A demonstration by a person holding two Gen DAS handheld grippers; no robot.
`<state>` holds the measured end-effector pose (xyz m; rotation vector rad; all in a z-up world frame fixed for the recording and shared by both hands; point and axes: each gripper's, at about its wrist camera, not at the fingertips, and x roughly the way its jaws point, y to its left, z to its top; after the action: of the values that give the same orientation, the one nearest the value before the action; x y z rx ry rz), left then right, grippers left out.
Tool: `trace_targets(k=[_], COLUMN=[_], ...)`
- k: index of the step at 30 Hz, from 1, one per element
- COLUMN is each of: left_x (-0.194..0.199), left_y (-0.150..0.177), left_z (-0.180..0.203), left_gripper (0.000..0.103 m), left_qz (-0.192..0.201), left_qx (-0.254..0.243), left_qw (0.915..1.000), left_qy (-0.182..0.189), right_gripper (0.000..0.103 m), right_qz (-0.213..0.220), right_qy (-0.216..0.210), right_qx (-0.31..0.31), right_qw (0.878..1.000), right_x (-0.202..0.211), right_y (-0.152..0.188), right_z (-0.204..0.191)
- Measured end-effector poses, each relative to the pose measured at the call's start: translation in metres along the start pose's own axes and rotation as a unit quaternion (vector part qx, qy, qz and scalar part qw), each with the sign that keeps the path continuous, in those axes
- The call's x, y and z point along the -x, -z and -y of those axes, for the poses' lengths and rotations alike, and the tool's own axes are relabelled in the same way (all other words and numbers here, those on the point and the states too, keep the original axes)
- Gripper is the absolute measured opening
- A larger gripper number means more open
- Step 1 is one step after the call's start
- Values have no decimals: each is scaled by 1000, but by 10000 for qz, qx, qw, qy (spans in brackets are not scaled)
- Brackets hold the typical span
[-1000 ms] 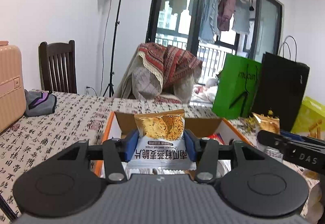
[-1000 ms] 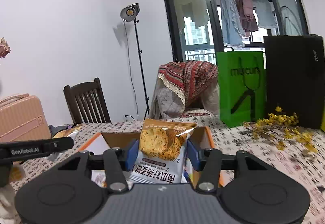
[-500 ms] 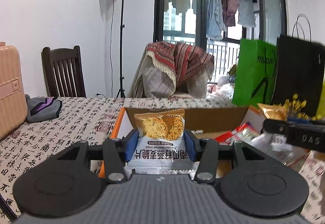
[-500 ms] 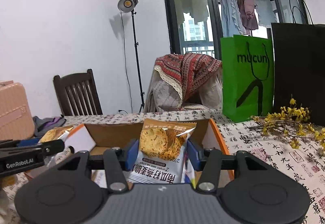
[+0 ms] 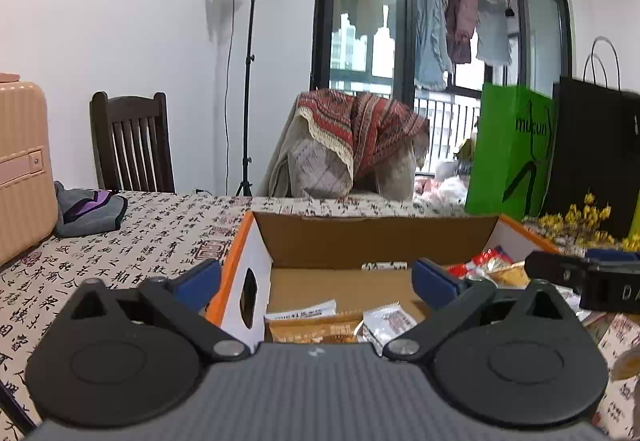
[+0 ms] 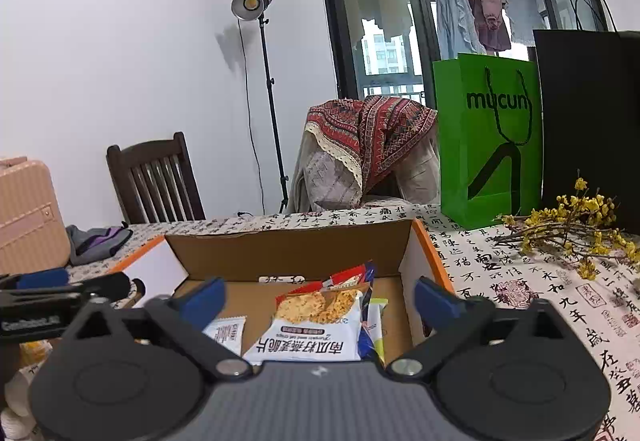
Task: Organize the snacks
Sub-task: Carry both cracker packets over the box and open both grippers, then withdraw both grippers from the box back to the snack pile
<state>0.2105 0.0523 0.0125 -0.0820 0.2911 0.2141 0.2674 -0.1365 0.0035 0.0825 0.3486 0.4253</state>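
Note:
An open cardboard box (image 5: 376, 241) with orange edges sits on the table. My left gripper (image 5: 316, 281) hangs over its left half, jaws opening wide with nothing between them. Under it lie an orange packet (image 5: 312, 329) and a small white packet (image 5: 386, 321). My right gripper (image 6: 320, 301) is over the box (image 6: 288, 253) too, jaws opening. A white and orange cracker pack (image 6: 316, 325) lies loose in the box between its blue pads (image 6: 204, 299), touching neither. Each gripper shows at the edge of the other's view: right (image 5: 580, 277), left (image 6: 60, 289).
A green paper bag (image 6: 488, 137), a black bag (image 6: 588, 121) and yellow flower sprigs (image 6: 568, 225) stand right of the box. A pink suitcase (image 5: 20, 169), a grey pouch (image 5: 88, 209) and a dark wooden chair (image 5: 132, 141) are at the left.
Both grippers went from shut on a cracker pack to wide open. The packs dropped into the box. Both grippers sank closer to the box.

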Motion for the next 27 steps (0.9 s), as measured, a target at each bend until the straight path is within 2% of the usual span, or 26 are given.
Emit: trace_targets(k=[6, 16, 20, 27], left_x=[2, 22, 36, 65], left_y=[-1, -20, -32, -38], left_z=[-2, -2, -3, -6], left_gripper=[103, 103, 103, 103], left_qz=[-44, 182, 243, 78], left_qx=[71, 151, 232, 166], left_qw=[10000, 9996, 9993, 9998], left_qy=[7, -140, -177, -25], right_gripper=[103, 103, 103, 103], right_qz=[38, 132, 95, -15], right_qy=[37, 5, -23, -157], right_qx=[39, -67, 27, 186], right_qw=[10000, 9999, 9999, 9997], right_x=[1, 17, 32, 69], right_y=[0, -16, -29, -35], right_z=[0, -1, -7, -14])
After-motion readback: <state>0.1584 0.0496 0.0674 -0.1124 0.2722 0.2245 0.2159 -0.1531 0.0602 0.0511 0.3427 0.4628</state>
